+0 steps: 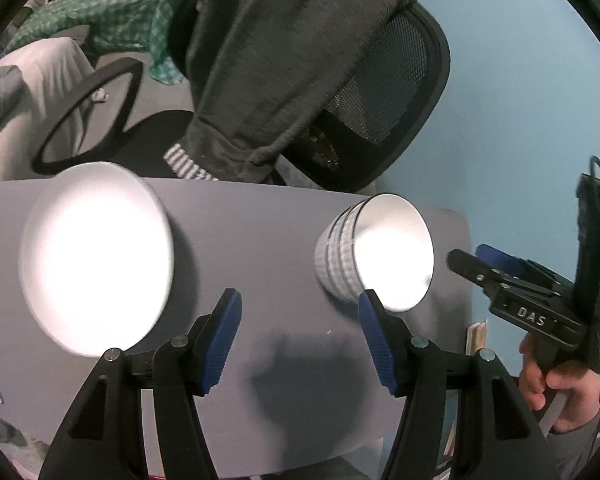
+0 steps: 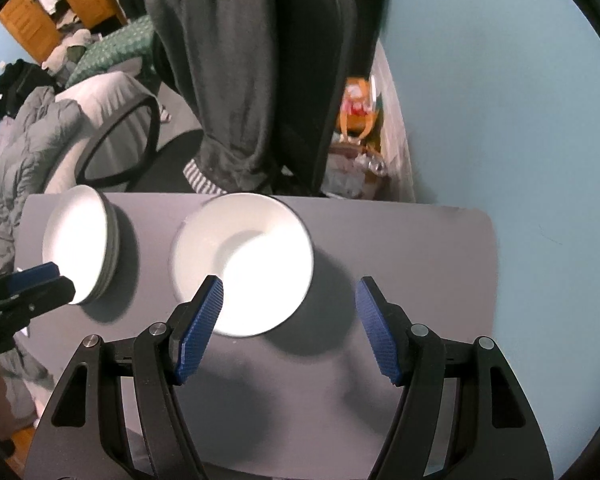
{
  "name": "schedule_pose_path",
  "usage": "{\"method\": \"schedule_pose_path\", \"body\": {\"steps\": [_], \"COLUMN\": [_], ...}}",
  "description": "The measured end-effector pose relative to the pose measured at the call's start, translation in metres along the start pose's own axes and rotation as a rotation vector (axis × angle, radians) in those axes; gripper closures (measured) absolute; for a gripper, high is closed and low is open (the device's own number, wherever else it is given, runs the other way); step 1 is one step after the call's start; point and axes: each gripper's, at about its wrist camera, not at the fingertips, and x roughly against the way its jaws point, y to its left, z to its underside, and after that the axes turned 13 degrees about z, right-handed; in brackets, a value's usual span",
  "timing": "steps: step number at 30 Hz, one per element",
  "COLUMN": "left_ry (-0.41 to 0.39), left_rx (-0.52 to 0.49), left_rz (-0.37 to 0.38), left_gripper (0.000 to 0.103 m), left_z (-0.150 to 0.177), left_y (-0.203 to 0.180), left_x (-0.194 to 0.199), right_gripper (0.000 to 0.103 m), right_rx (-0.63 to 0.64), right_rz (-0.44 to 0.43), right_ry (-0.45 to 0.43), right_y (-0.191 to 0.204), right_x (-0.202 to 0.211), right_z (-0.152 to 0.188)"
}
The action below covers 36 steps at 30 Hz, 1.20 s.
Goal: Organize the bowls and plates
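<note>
A stack of white plates (image 1: 96, 256) (image 2: 80, 244) lies at the left of the grey table (image 1: 260, 240) (image 2: 400, 260). To its right stand nested white bowls (image 1: 376, 252) (image 2: 244, 264) with ribbed grey outsides. My left gripper (image 1: 300, 320) hangs open above the bare table between plates and bowls; its right finger overlaps the bowls' near edge in the picture. My right gripper (image 2: 290, 312) is open over the bowls' right side, its left finger in front of the bowl's rim, pads touching nothing. Each gripper also shows in the other view: the right gripper (image 1: 470, 256) and the left gripper (image 2: 62, 278).
A black office chair (image 1: 380, 92) (image 2: 312, 60) draped with a dark grey garment (image 1: 284, 60) stands just behind the table's far edge. A blue wall (image 2: 500, 120) runs along the right. A hand (image 1: 552, 384) holds the right gripper past the table's right edge. Bedding lies at the left.
</note>
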Motion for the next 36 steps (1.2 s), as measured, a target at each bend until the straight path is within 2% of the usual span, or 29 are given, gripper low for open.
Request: {"method": "schedule_pose_path", "body": {"steps": [8, 24, 31, 36], "left_ry": [0.060, 0.153, 0.185, 0.203], "left_rx": [0.050, 0.157, 0.186, 0.185], "left_rz": [0.031, 0.060, 0.093, 0.093], "left_gripper": [0.041, 0.041, 0.044, 0.054], "left_z": [-0.019, -0.035, -0.037, -0.038], "left_y": [-0.007, 0.013, 0.014, 0.013], "left_x": [-0.057, -0.111, -0.121, -0.126], "right_gripper": [0.035, 0.036, 0.053, 0.061], "right_rx": [0.019, 0.083, 0.074, 0.078], "right_rz": [-0.089, -0.159, -0.203, -0.230], "right_ry": [0.132, 0.212, 0.253, 0.265], "right_y": [-0.018, -0.010, -0.012, -0.011], "right_x": [-0.061, -0.103, -0.112, -0.113], "right_z": [-0.017, -0.026, -0.028, -0.031]}}
